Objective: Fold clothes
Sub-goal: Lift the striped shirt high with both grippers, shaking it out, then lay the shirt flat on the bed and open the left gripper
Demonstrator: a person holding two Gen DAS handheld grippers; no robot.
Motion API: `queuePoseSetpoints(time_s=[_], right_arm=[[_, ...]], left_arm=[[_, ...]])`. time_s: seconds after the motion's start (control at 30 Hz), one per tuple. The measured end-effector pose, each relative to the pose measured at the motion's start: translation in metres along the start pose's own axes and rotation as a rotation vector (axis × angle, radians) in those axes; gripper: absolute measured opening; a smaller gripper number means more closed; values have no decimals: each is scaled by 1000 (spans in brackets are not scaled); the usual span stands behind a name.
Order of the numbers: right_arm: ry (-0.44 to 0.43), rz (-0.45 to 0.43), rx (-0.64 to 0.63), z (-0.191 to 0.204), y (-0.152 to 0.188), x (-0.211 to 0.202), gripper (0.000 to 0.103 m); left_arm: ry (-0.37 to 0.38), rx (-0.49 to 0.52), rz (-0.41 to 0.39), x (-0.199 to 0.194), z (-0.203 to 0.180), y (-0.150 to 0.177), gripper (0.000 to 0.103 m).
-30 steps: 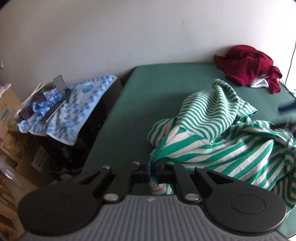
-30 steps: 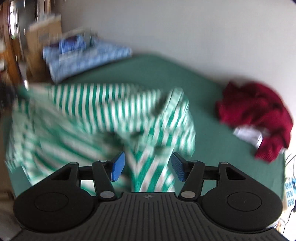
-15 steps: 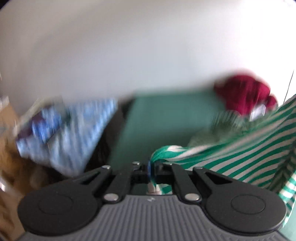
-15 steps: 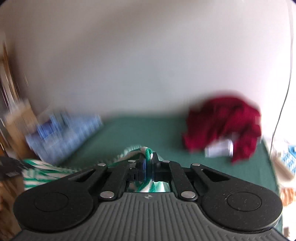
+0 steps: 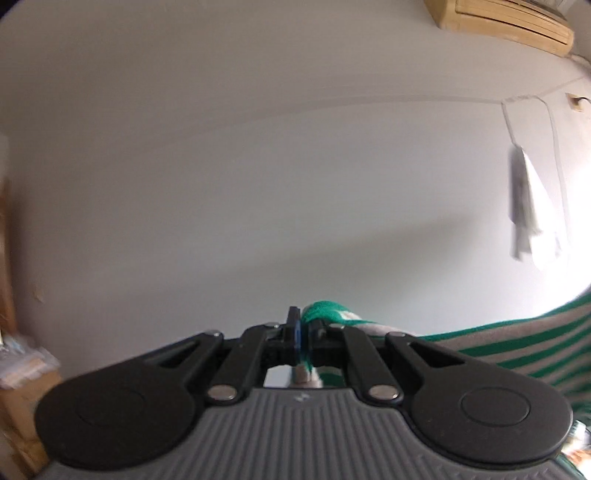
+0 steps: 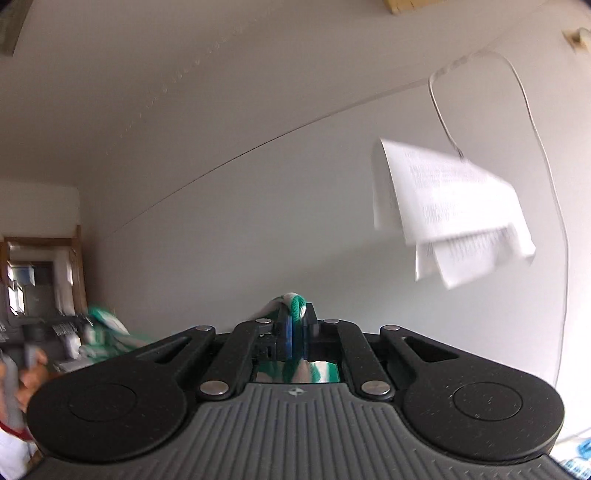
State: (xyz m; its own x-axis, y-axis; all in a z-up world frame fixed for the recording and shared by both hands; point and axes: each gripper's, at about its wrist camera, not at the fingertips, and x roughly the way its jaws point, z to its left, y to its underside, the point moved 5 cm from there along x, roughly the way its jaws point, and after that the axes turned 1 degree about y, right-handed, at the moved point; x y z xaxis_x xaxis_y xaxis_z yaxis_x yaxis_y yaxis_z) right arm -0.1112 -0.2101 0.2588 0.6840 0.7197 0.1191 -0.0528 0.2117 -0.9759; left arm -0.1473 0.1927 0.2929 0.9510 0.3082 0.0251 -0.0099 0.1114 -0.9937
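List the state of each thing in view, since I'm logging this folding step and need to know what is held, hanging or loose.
Left hand-held gripper: shut on the striped shirt.
Right hand-held gripper: shut on the striped shirt.
Striped shirt: lifted, pinched at two places, cloth running off to the right in the left view.
Paper: hanging from a wire on the wall, folded, blurred.
Air conditioner: mounted high on the wall; on or off cannot be told.
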Motion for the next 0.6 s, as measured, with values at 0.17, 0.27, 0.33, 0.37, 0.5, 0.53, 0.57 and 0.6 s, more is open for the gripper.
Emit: queuePoseSetpoints(time_s=[0.17, 0.27, 0.33, 0.37, 0.5, 0.53, 0.57, 0.6], right_arm=[[-75, -90, 77, 11, -31, -29, 4], [-69, -91, 87, 11, -34, -26, 4], [-37, -59, 81, 6, -25, -8, 4], [-21, -43, 78, 4, -21, 1, 4], [43, 21, 66, -6, -4, 37, 4], [58, 37, 63, -9, 0, 46, 4], [74, 53, 60, -11, 4, 55, 4], [90, 69, 57, -13, 8, 64, 4]], left_arm=[[-49, -13, -25, -29, 3, -18, 5], [-61, -11, -38, -46, 5, -26, 5], [-70, 7, -43, -51, 1, -30, 5], [-79, 22, -45, -51, -1, -31, 5], [-78, 80, 19, -20, -17, -12, 5], [-66, 83, 51, -4, -20, -2, 5], [-58, 87, 84, 13, -23, 9, 5], [-55, 93, 119, 32, -25, 22, 5]])
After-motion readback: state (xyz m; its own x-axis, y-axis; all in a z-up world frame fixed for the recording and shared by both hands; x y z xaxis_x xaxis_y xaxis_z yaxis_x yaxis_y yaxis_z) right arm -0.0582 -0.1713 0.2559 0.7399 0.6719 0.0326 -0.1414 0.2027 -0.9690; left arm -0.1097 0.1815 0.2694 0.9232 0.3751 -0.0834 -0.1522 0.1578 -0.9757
